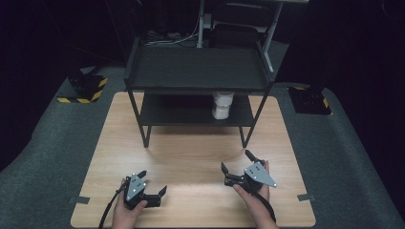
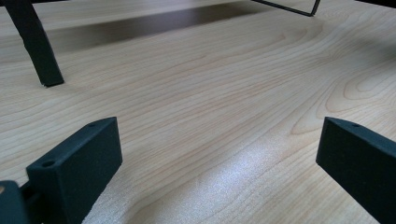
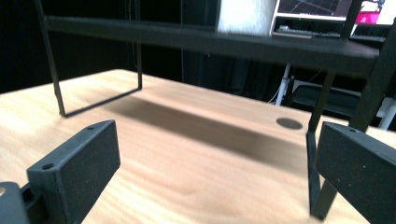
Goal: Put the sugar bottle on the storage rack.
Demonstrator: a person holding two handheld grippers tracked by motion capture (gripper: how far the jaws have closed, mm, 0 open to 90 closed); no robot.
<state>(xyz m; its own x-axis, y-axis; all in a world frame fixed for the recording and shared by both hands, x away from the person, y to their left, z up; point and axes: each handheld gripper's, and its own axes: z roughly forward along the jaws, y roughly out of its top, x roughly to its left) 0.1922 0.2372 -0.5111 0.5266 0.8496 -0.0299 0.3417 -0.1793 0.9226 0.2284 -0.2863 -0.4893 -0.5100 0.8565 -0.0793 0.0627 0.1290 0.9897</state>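
From above, white roll sits on shelf.

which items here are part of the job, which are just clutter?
In play: left tool, right tool, both open and empty; white container on the black shelf rack's lower shelf.
Lying about: striped floor blocks, tape tabs on table.

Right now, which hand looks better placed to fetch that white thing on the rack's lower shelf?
Probably the right gripper: open, nearer the white container, which stands right of the shelf's middle.
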